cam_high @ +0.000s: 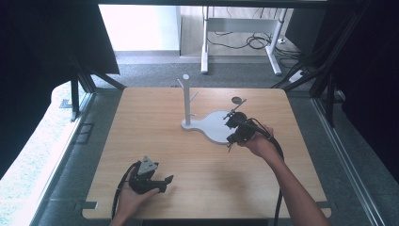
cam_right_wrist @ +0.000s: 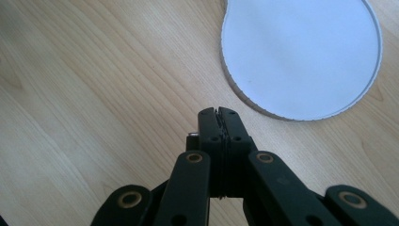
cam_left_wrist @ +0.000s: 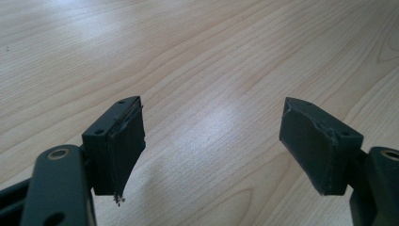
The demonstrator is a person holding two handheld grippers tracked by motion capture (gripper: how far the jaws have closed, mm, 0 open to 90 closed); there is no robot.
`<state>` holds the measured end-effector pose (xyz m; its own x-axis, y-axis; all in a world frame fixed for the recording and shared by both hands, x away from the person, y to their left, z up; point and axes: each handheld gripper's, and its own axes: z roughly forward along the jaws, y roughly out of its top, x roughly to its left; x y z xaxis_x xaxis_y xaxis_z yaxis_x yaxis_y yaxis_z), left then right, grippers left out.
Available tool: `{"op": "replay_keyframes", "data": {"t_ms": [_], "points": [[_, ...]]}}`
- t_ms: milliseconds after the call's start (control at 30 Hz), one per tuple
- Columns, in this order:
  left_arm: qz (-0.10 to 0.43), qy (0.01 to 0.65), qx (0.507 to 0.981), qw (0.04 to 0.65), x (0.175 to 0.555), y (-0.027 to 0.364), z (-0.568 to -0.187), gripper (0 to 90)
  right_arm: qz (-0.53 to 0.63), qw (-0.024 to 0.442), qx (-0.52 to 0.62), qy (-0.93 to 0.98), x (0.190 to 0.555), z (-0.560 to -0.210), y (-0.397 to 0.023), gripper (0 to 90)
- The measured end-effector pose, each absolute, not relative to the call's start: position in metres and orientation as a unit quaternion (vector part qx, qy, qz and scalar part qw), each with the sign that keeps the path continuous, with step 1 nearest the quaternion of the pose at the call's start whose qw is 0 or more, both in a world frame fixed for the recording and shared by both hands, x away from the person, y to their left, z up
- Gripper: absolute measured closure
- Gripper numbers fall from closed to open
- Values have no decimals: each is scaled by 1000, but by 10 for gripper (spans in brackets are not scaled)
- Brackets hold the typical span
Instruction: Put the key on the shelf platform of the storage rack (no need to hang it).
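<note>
Pale wood grain runs across the bench (cam_high: 155,136), smooth with a soft sheen, and on it sits a flat white stand (cam_high: 214,126) with a rounded base and a slim upright post carrying short pegs. From the high view, the left claw (cam_high: 162,181) lies low near the front edge in the person's left hand (cam_high: 134,197), with a grey three-cornered plate on top. The right claw (cam_high: 230,127), in the right hand (cam_high: 259,143), is over the near right edge of the stand's base, its cable trailing back along the forearm. A small dark round hole (cam_high: 238,100) marks the bench behind it.

The left gripper view adds the detail: the left claw (cam_left_wrist: 211,141) is spread wide, its blocky black pads (cam_left_wrist: 127,141) wrapped in frayed tape, with bare wood between them. The right gripper view shows the right claw (cam_right_wrist: 219,113) pressed together, with nothing visible between the jaws, just short of the stand's base (cam_right_wrist: 301,52), a matte white disc with a finely ribbed rim. The post is seen from the high view, not from here.
</note>
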<state>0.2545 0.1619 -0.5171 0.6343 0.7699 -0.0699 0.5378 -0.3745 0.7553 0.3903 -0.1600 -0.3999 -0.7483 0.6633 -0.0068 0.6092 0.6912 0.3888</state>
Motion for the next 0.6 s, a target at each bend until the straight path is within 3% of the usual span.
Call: {"op": "replay_keyframes", "data": {"t_ms": [600], "points": [[147, 399, 816, 391, 254, 162, -517, 230, 190, 63, 351, 915, 412, -394, -151, 900]]}}
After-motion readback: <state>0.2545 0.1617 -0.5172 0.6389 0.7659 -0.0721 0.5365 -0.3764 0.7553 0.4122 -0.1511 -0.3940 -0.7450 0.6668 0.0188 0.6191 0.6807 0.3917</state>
